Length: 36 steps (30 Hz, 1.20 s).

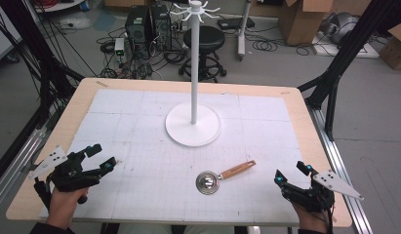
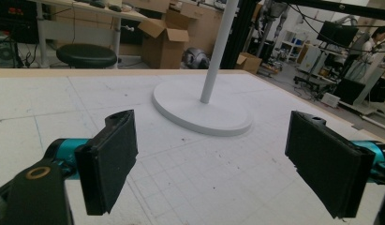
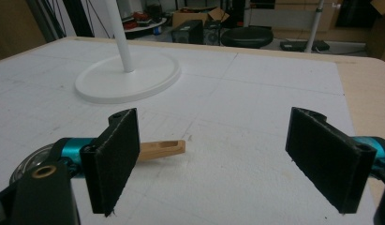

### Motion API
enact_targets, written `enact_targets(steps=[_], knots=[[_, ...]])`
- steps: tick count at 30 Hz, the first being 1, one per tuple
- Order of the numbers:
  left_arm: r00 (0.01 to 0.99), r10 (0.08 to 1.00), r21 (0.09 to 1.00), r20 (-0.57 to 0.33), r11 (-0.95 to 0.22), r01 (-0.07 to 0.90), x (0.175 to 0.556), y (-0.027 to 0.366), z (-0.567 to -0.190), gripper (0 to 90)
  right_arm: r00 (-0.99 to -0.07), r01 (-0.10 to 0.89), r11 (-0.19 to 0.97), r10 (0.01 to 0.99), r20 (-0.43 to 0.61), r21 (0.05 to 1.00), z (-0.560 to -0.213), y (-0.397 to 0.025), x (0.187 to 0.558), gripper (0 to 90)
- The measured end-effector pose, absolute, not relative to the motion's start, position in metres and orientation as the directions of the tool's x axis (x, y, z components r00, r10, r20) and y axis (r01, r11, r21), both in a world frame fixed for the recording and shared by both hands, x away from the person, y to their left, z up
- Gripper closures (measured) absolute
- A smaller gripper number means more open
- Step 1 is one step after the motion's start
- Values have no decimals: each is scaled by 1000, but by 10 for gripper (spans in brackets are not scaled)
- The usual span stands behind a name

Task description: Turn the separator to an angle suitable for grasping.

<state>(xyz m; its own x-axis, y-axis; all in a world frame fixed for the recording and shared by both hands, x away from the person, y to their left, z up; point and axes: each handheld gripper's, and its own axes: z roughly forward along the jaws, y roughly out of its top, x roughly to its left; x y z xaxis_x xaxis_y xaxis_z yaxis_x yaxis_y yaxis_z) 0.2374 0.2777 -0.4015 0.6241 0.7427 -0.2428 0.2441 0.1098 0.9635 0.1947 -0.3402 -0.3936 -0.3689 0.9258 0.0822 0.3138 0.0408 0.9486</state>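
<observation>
Strainer with a round metal bowl and a wooden handle lies flat on the white gridded sheet, near the front edge of the worktop and right of its middle, the handle pointing away to the right. In the right gripper view the handle juts out from behind the near finger and the bowl's rim shows low at the left edge; nothing touches the strainer.

Right gripper sits at the front right corner, near the strainer but apart from it, fingers spread wide with bare sheet between them. Left gripper is at the front left, well apart from the strainer, its fingers equally wide and holding nothing, pointing toward the middle of the worktop.

Farther back, at the centre of the sheet, stands a white stand: a round flat base with an upright pole topped by a ring of small hooks.

Beyond the worktop, on the floor, are a black round stool, black computer cases, loose cables and cardboard boxes.
</observation>
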Motion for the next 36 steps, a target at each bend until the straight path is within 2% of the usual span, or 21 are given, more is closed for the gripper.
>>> enact_targets(steps=[8, 13, 14, 15, 19, 20, 21, 26, 32, 36], knots=[[622, 743, 962, -245, 106, 253, 239, 278, -403, 175, -384, 331, 39, 918, 97, 943, -395, -335, 197, 171], [620, 745, 962, -244, 106, 251, 238, 278, -403, 175, -472, 362, 84, 875, 105, 929, -398, -309, 206, 241], [622, 744, 962, -244, 105, 252, 238, 278, -403, 176, -502, 368, 96, 858, 110, 925, -399, -301, 207, 376], [624, 744, 963, -238, 100, 249, 238, 277, -403, 176, -522, 371, 107, 846, 112, 923, -400, -296, 209, 430], [632, 739, 964, -236, 95, 248, 237, 277, -403, 177, -610, 393, 197, 787, 94, 898, -406, -268, 215, 757], [630, 739, 964, -237, 97, 249, 237, 277, -403, 177, -610, 393, 197, 787, 94, 898, -406, -268, 215, 757], [628, 741, 963, -238, 96, 252, 237, 277, -403, 177, -637, 415, 247, 766, 86, 875, -410, -256, 217, 892], [625, 743, 962, -239, 92, 258, 239, 276, -404, 179, -696, 456, 382, 716, 55, 804, -426, -230, 229, 893], [634, 739, 963, -229, 77, 259, 239, 275, -404, 181, -733, 486, 483, 679, 38, 729, -442, -203, 238, 893], [628, 742, 962, -235, 84, 260, 239, 277, -405, 181, -724, 491, 483, 690, 31, 725, -445, -195, 244, 893]])
